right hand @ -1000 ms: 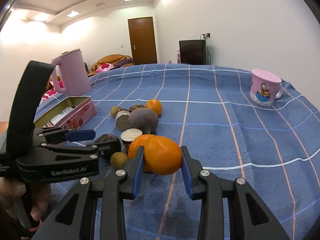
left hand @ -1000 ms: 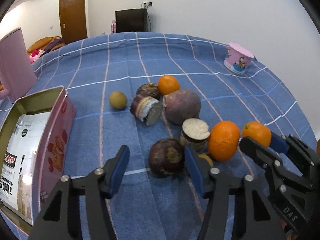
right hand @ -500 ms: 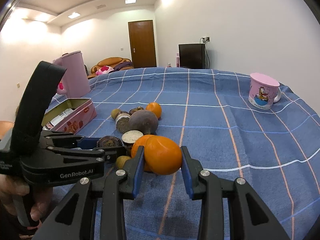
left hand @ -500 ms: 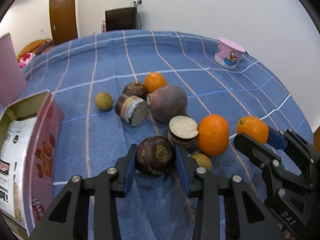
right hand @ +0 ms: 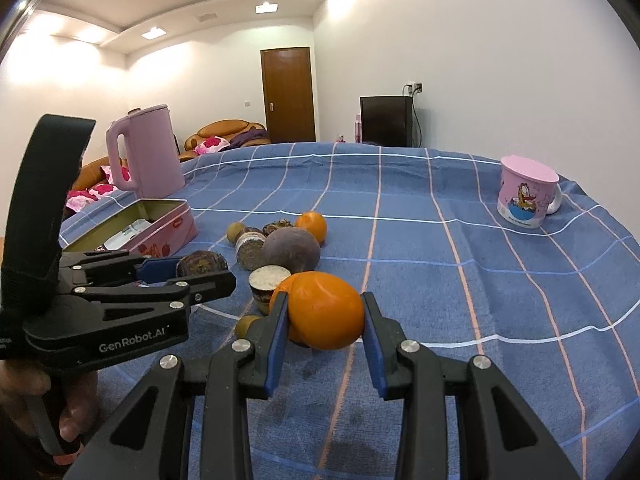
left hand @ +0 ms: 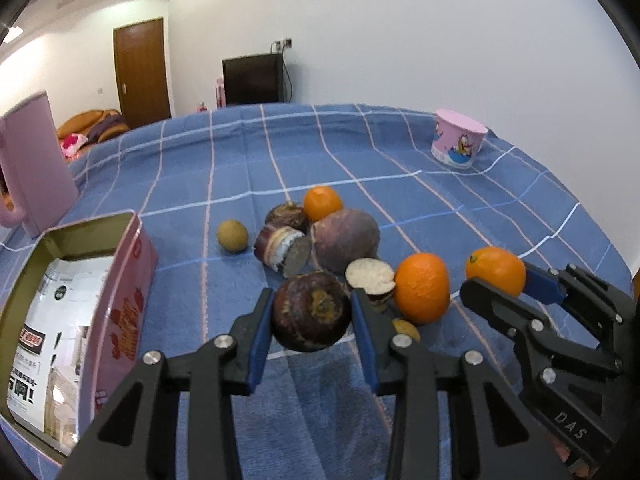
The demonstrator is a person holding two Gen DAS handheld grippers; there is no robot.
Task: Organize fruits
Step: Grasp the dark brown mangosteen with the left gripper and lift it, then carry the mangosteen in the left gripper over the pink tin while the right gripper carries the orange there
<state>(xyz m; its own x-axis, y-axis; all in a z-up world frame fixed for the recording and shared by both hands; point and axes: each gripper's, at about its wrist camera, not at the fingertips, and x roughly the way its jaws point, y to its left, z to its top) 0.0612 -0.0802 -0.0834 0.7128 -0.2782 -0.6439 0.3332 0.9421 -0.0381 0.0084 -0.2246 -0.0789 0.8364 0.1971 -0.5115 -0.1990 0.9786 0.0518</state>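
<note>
My left gripper (left hand: 313,320) is shut on a dark purple-brown round fruit (left hand: 311,311) and holds it just above the blue checked cloth (left hand: 240,168). My right gripper (right hand: 325,316) is shut on an orange (right hand: 325,315), lifted off the cloth; it shows in the left wrist view too (left hand: 496,270). On the cloth lie another orange (left hand: 422,287), a small far orange (left hand: 322,203), a big purple root (left hand: 345,239), cut purple pieces (left hand: 283,245) (left hand: 370,276), and small brown fruits (left hand: 232,235) (left hand: 406,328).
An open pink tin (left hand: 80,304) holding a packet stands at the left. A pink kettle (right hand: 146,150) stands behind it. A pink cartoon mug (left hand: 458,144) sits at the far right. The cloth's right edge drops off near the mug.
My left gripper closed on the dark round fruit and lifted it slightly off the cloth. My right gripper kept its hold on the orange and rose a little.
</note>
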